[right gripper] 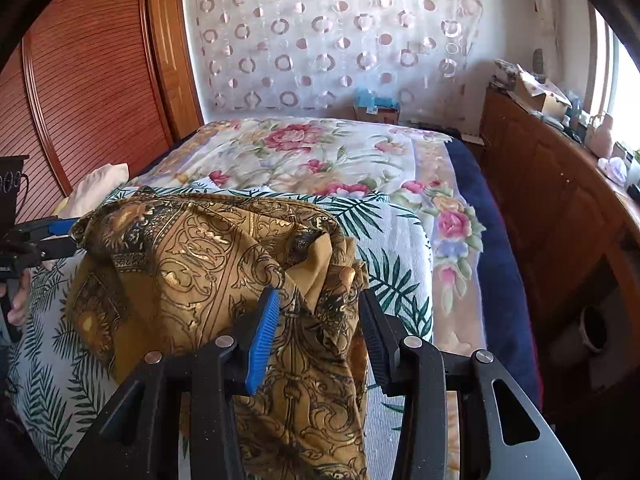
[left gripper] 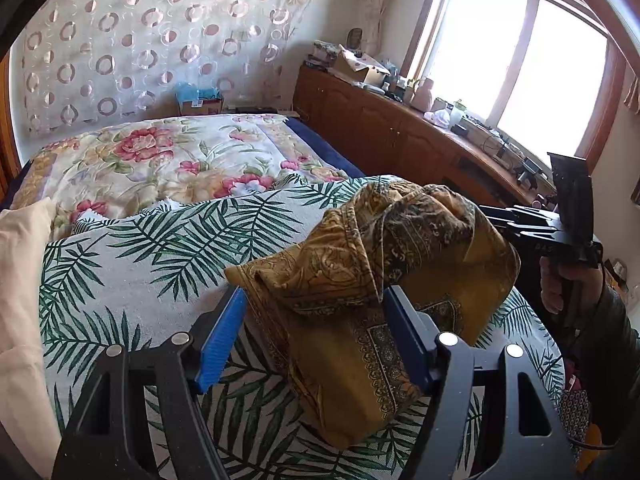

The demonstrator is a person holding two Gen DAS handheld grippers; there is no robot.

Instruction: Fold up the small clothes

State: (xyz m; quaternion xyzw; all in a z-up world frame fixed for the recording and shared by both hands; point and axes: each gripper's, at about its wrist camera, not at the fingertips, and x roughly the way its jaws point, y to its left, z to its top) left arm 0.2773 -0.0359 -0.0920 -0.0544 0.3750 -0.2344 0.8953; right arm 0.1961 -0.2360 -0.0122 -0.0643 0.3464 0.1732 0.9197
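Observation:
A mustard-yellow garment (left gripper: 360, 280) with black and gold ornament print lies bunched on the palm-leaf cover (left gripper: 140, 264) of the bed. My left gripper (left gripper: 316, 300) straddles its near end; the blue pads stand wide apart and the cloth lies loose between them. From the right wrist the garment (right gripper: 192, 256) spreads leftward, one fold hanging down between the parted pads of my right gripper (right gripper: 320, 296). Each gripper shows in the other's view: the right gripper (left gripper: 516, 220) with its tips hidden behind the heap, the left gripper (right gripper: 60, 236) at the cloth's far corner.
A floral quilt (right gripper: 320, 148) covers the bed beyond the leaf cover. A cream pillow (left gripper: 20, 280) lies at the left. A wooden cabinet (right gripper: 540, 184) with clutter on top runs under the window, and a slatted wooden wardrobe (right gripper: 88, 92) stands on the other side.

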